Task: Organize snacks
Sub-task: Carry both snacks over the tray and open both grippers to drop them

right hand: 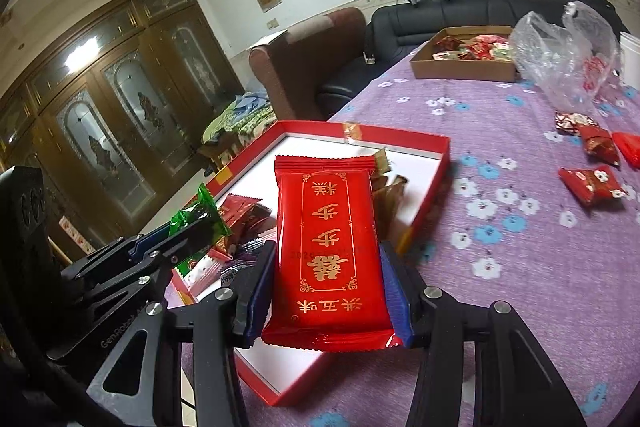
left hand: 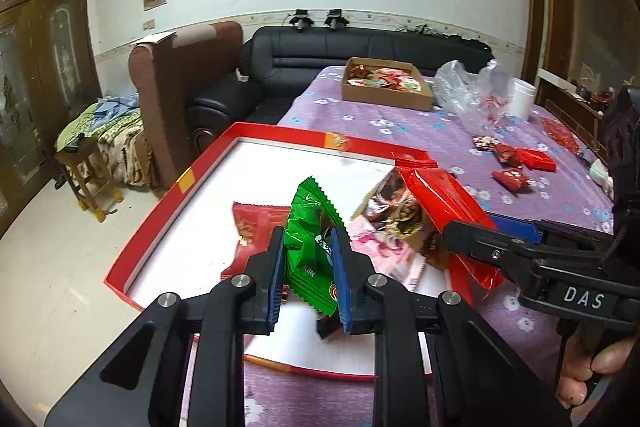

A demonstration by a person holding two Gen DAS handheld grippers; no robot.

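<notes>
Green snack packet (left hand: pixel 310 247) and red gold-lettered packet (right hand: pixel 330 251), both above red-rimmed white tray (right hand: pixel 436 163).

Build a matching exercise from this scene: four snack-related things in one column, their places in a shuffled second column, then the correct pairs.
Things
1. Green crinkle-edged snack packet
2. Large red foil packet with gold characters
3. Brown cardboard tray of mixed sweets
4. Crumpled clear plastic bag

Places
A. Far end of the purple cloth, near the black sofa
B. Between the left gripper's blue pads
C. Right of the cardboard tray
D. Clamped in the right gripper, above the red-rimmed box

Pairs: 1-B, 2-D, 3-A, 4-C
</notes>
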